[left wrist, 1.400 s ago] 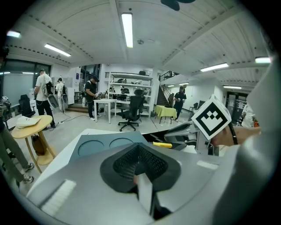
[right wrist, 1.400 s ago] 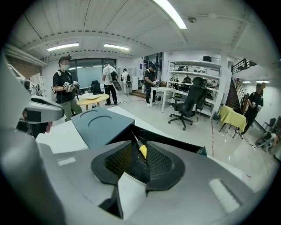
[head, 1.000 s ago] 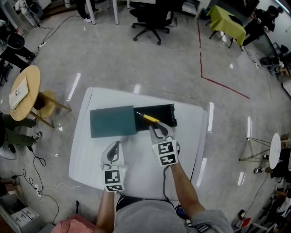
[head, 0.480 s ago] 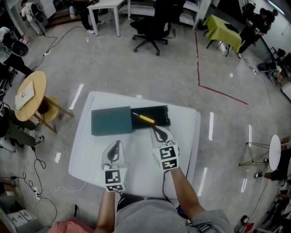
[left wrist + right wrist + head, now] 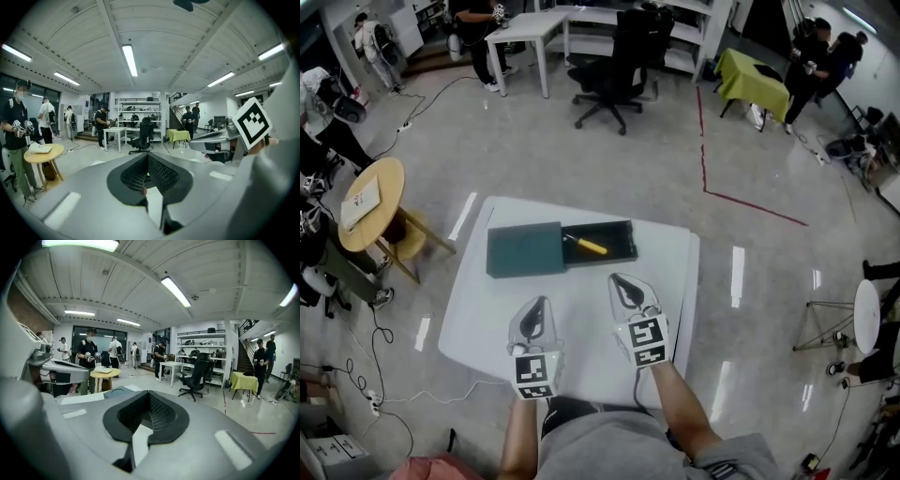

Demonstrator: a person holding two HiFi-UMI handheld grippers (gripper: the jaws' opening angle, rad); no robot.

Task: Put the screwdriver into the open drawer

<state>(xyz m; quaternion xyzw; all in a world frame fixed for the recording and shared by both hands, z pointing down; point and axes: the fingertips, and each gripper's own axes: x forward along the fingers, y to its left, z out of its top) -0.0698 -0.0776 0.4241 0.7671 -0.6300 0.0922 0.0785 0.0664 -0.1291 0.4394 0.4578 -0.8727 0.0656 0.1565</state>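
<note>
The screwdriver [image 5: 585, 246], with its yellow handle, lies inside the open black drawer [image 5: 614, 242], which sticks out to the right of a dark green box [image 5: 525, 249] on the white table [image 5: 478, 309]. Both grippers hover over the table's near half, away from the drawer. My right gripper [image 5: 620, 280] is shut with nothing in it, and in the right gripper view [image 5: 150, 395] its jaws meet at the tips. To its left, my left gripper [image 5: 540, 303] is also shut and empty, its tips touching in the left gripper view [image 5: 148, 157].
A round wooden side table [image 5: 366, 202] stands left of the white table. Beyond it are a black office chair [image 5: 609, 66], a white desk [image 5: 525, 28], a yellow-green covered table [image 5: 752, 73] and a red tape line [image 5: 741, 199] on the floor. People stand around the room's edges.
Both grippers have drawn back from the drawer toward me and risen. The right gripper's jaws, open beside the screwdriver a second ago, have closed empty. The screwdriver stays in the drawer.
</note>
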